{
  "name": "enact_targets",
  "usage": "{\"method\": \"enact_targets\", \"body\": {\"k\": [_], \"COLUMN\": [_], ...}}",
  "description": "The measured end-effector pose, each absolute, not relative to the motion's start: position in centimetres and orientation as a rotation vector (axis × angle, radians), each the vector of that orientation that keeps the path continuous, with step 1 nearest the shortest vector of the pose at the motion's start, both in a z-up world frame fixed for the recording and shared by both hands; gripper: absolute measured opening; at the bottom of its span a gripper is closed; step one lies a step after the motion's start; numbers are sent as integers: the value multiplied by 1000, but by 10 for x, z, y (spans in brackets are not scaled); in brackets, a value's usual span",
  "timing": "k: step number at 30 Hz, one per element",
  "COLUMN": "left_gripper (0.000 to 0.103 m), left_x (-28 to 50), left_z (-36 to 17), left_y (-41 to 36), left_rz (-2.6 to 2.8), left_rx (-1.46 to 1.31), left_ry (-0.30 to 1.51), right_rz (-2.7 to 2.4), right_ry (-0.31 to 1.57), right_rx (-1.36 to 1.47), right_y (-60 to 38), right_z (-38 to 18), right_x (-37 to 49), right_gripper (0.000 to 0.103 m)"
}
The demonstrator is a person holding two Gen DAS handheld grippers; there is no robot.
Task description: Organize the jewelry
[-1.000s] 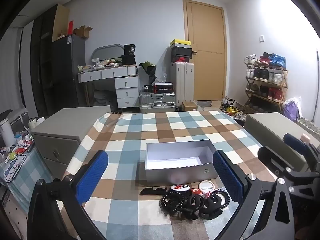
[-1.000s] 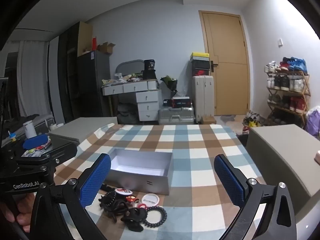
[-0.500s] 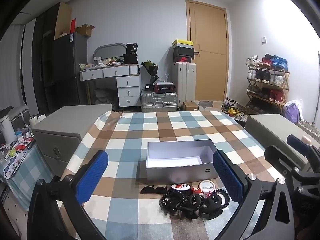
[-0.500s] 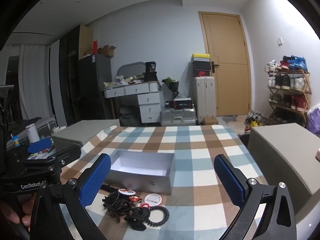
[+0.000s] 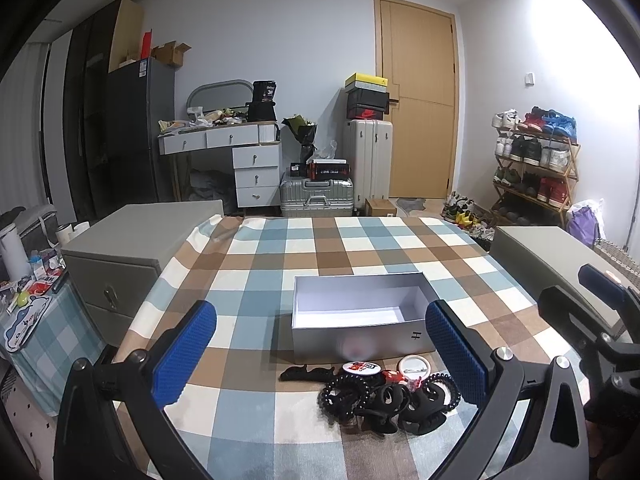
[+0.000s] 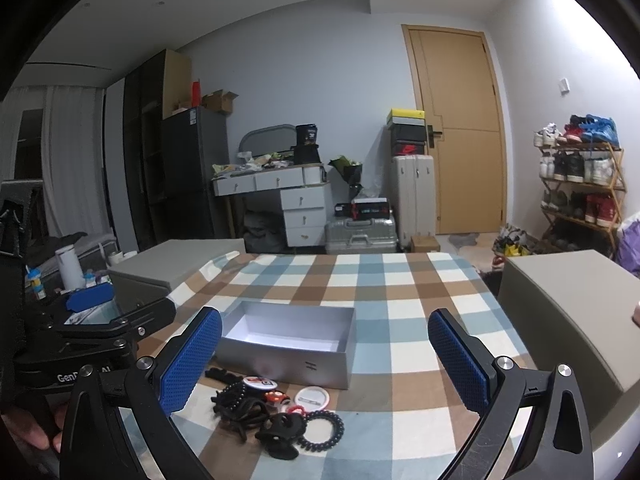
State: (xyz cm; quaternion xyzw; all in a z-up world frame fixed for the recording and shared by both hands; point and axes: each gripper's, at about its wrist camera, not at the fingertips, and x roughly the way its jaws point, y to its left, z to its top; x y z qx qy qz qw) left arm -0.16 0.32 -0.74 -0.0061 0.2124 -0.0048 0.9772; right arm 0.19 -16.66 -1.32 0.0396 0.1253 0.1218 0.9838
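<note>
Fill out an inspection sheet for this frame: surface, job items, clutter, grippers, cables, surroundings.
Surface: table under a checked cloth, blue, brown and white; lies flat where visible.
Job's things: open grey box, empty inside; in front of it a pile of black hair ties and clips, two round badges and a small red piece, all outside the box.
Clutter: nothing seen on the cloth beyond these.
Grippers: left gripper open, holding nothing; right gripper open, holding nothing; both short of the pile.
Cables: nothing seen.
Surroundings: grey cabinets either side of the table, suitcases, wooden door, shoe rack, cluttered desk with drawers.
</note>
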Motion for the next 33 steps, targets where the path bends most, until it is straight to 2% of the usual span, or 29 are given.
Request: {"method": "enact_targets", "body": {"k": [33], "left_gripper": [102], "left_x": [-2], "left_z": [-10], "left_y": [4], "left_rz": [-22], "left_rx": [-12], "left_ry": [434], "right_rz": [245], "right_ry": [253], "right_rx": [80], "right_y": [-166], "right_z": [-12], "right_x": [-2], "right_gripper": [103]}}
